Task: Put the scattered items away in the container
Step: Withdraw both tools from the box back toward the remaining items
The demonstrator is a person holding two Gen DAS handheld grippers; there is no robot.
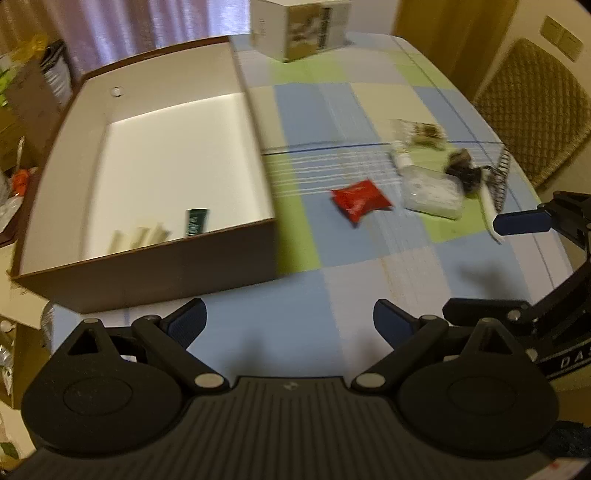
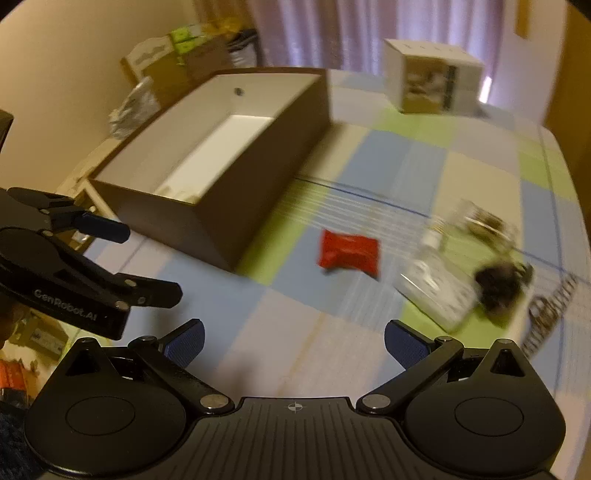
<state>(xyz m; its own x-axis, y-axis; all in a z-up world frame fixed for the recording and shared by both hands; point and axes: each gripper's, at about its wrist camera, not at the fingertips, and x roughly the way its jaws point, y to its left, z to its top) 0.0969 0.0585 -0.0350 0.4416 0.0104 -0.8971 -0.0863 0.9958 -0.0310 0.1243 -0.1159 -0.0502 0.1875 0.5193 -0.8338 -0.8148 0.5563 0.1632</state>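
**Box part-filled; both grippers empty, next pick pending**

Box (image 1: 147,155), brown outside and white inside, sits open-topped on the checked desk (image 1: 295,314). Inside, against its near wall, lie a dark green packet (image 1: 196,221) and some pale flat pieces (image 1: 138,236); blur prevents closer identification. Most of the floor is bare.

Outside the box, items remain scattered. A red pouch (image 1: 360,199) lies alone on the cloth, just off the box's near corner. Beyond the pouch, farther from the box, is a loose cluster: a clear packet (image 1: 432,192), a dark clump (image 1: 461,168), a wire spiral (image 1: 500,177) and a white stick (image 1: 489,206), touching or overlapping.

Left gripper (image 1: 290,319) hovers over the desk short of the box's near wall, jaws spread wide, holding nothing. Right gripper (image 2: 293,341) is likewise wide open and empty, facing the pouch.

Judgement: the task is early to midway, between placements, with a fresh pick about to start. The pouch is the easiest target, with clear cloth on every side for a straight descent. The cluster would need one item separated from the rest first.

Clearance: the box wall must be cleared by lifting before any drop. The two grippers are close together, so crossing paths is a risk. A white carton (image 1: 301,27) stands past the box's far corner, out of the way.
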